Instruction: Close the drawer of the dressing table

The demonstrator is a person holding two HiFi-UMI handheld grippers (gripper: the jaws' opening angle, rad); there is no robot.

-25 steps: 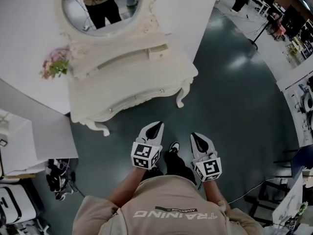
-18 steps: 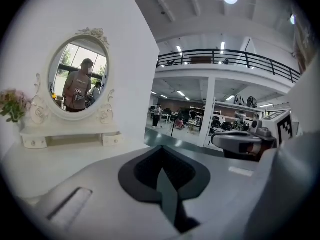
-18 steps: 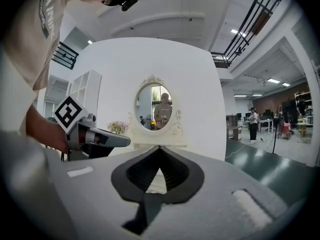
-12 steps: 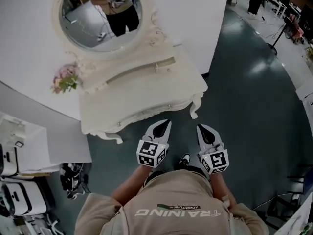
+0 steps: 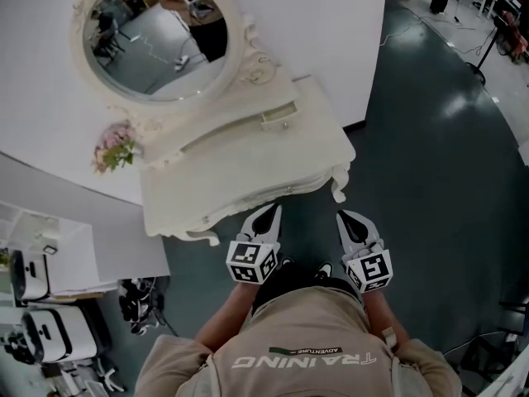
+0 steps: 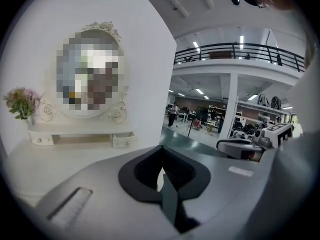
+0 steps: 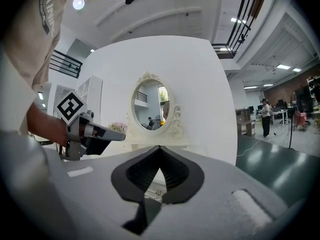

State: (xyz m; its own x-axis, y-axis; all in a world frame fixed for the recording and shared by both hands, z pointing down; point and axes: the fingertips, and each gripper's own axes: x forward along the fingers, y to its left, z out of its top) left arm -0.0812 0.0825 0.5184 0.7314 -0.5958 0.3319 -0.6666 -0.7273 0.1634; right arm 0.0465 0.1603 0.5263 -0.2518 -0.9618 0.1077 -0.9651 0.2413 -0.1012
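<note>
Drawer (image 5: 278, 120), small and boxy, juts from carved dressing table (image 5: 248, 164).

This is a big open industrial hall set up as a lab or test floor, with a home corner staged inside it. A glossy dark green floor (image 5: 430, 164) runs to the upper right of the head view. A cream carved dressing table (image 5: 248, 172) stands against a freestanding white partition wall (image 5: 331, 23). At the upper right of the left gripper view, a black-railed mezzanine (image 6: 240, 49) runs above ceiling strip lights (image 6: 200, 91) and distant workstations (image 6: 210, 116). A standing person (image 7: 265, 116) shows at the right.
</note>
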